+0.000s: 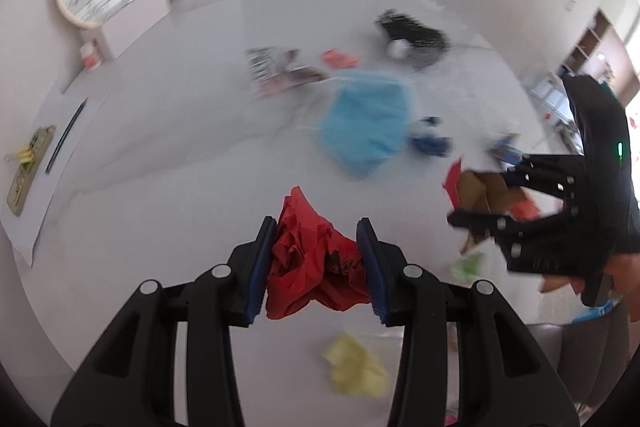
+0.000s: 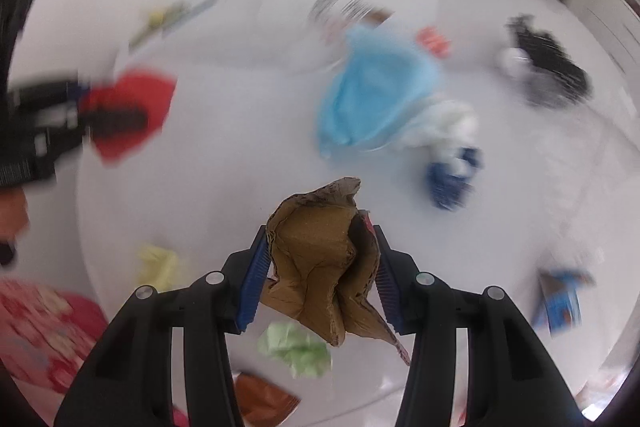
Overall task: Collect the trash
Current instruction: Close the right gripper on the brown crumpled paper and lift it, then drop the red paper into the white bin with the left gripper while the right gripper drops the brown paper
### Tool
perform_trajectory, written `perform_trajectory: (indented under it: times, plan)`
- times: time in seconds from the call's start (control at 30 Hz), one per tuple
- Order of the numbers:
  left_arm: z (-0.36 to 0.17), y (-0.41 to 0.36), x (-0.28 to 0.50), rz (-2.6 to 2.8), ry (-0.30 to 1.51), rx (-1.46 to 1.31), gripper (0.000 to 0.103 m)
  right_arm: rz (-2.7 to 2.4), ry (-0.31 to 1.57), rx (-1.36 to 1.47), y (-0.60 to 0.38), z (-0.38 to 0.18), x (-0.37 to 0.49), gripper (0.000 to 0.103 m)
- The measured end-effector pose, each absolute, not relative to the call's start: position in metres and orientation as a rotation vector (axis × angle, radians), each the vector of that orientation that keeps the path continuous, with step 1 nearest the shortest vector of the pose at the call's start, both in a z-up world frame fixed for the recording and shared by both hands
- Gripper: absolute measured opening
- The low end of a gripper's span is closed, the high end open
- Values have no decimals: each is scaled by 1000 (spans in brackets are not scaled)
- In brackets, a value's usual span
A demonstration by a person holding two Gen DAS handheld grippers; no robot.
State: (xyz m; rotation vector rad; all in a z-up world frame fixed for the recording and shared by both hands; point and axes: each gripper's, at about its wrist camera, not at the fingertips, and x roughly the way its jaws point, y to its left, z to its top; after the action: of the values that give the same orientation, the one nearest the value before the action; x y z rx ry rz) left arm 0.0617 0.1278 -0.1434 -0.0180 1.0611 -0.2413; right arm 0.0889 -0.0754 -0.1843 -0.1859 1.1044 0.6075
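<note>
Two grippers work above a white tabletop (image 1: 192,155) with scattered trash. The biggest piece, a light blue bag (image 1: 366,125), lies near the middle of it. The left gripper (image 1: 318,259) has its fingers closed on a crumpled red wrapper (image 1: 310,259), lifted off the tabletop. The right gripper (image 2: 322,275) has its fingers closed on a crushed brown paper (image 2: 320,267). A yellow paper ball (image 1: 356,367) and a green one (image 2: 296,347) lie below.

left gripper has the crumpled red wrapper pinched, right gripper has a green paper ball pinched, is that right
Not quite. The left gripper does pinch the red wrapper, but the right gripper holds a crumpled brown paper piece; the green paper ball lies loose on the table, per the right wrist view.
</note>
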Motion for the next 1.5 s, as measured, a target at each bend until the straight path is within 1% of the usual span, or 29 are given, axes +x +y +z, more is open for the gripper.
perform_trajectory:
  times: [0.17,0.33,0.5,0.7,0.73,0.8,0.83,0.9,0.97,1.0,1.03,1.07,1.3,1.5]
  plan:
    - [-113,67,25,-408,1033,23,41,485,1034,-47,-147,-142,35,49]
    - [-101,-12,-18,-614,1039,83,41,371,1030,33,-215,-134,-35,49]
    - [-110,-86,-58,-778,1051,175,41,291,1046,115,-270,-144,-87,50]
    - [-134,-144,-87,-839,1099,229,42,257,1030,158,-316,-147,-124,50]
    - [-138,-148,-88,-840,1109,232,42,256,1024,167,-323,-147,-127,50]
    - [-147,-157,-92,-833,1138,236,46,253,1016,181,-333,-148,-131,50]
    - [-154,-162,-92,-823,1164,239,49,252,1013,189,-338,-149,-133,50]
    - [-162,-166,-94,-803,1196,245,59,257,1004,202,-344,-150,-137,50]
    - [-167,-169,-93,-787,1219,239,61,269,998,208,-347,-150,-140,50]
    - [-168,-170,-93,-780,1227,236,63,275,995,207,-349,-151,-142,50]
    - [-167,-169,-94,-773,1230,232,69,279,994,207,-349,-151,-142,50]
    - [-166,-170,-94,-759,1226,233,72,285,994,207,-351,-152,-143,50]
    - [-146,-159,-91,-669,1155,235,79,316,994,212,-349,-156,-146,50]
    - [-123,-128,-86,-566,1098,212,79,373,1028,187,-331,-168,-150,50]
